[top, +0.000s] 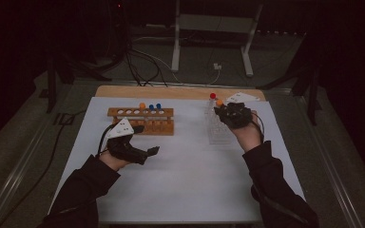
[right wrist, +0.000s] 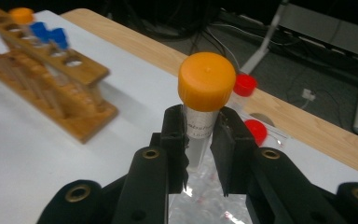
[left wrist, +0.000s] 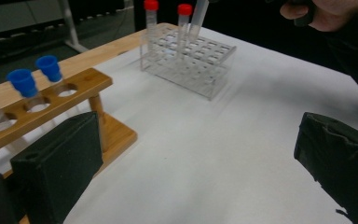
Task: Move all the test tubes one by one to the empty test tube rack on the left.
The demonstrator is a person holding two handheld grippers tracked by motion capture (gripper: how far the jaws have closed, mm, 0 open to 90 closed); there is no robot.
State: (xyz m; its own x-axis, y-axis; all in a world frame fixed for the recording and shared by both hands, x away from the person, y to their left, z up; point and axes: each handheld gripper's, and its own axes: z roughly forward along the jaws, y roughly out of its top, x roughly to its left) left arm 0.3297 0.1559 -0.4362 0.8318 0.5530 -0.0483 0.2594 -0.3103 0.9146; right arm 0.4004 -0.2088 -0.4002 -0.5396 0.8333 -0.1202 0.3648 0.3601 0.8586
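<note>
On the table, two racks: wooden rack (top: pixel 141 120) at far left, clear plastic rack (top: pixel 217 129) at far right, well apart on the white table cover (top: pixel 180 166).
Wooden rack, contents: three capped tubes in its top holes, one orange-capped tube (top: pixel 142 106) and two blue-capped tubes (top: pixel 155 107) side by side to its right; the other holes at its left end stand open.
Clear rack, contents: two red-capped tubes (left wrist: pixel 151 18) upright along its far row in the left gripper view.
Held tube: one orange-topped tube (right wrist: pixel 204 100), upright, raised above the clear rack, its cap clear of the jaw tips.
Right gripper (right wrist: pixel 200 140): jaws clamped on the held tube just below its cap; in the high view it hangs over the clear rack's far end.
Left gripper (top: pixel 140 152): jaws spread wide with nothing between them, low over the cover, just near of the wooden rack's right end.
Grippers, count: two, one in each hand, dark sleeves entering from the near edge.
In the way: the red caps stand just behind the held tube; the wooden rack's end post lies beside the left gripper's jaw.
Surroundings: bare wooden table edge (top: pixel 171 91) at the far side; floor cables (top: pixel 138 66) and a metal stand frame (top: pixel 214 33) beyond it.
</note>
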